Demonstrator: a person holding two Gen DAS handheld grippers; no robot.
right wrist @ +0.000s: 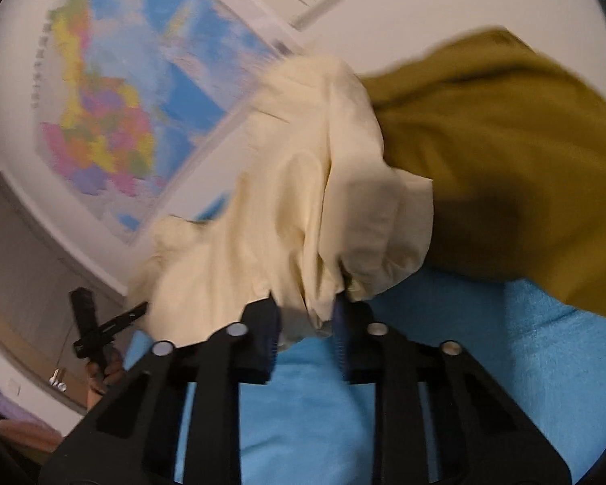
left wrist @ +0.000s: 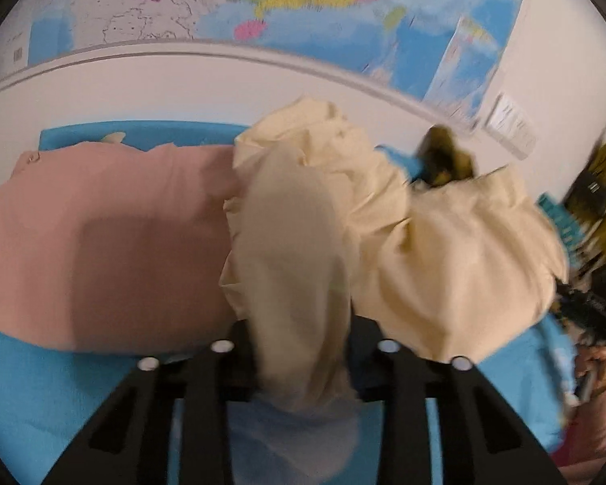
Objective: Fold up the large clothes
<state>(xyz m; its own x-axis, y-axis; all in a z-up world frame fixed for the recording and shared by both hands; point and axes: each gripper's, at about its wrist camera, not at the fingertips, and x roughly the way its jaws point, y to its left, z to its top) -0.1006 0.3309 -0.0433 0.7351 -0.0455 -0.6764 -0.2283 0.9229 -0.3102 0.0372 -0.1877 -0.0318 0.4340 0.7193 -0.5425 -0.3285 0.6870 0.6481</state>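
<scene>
Blue cloth-covered surface (left wrist: 40, 396) under my grippers w/ pink garment (left wrist: 101, 242) lying flat on it, olive garment (right wrist: 505, 169) at far right.

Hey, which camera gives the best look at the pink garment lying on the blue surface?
The left wrist view: the pink garment lies spread over the blue surface, beside the cream garment gripped in the left claw. The right wrist view doesn't show it clearly.
</scene>
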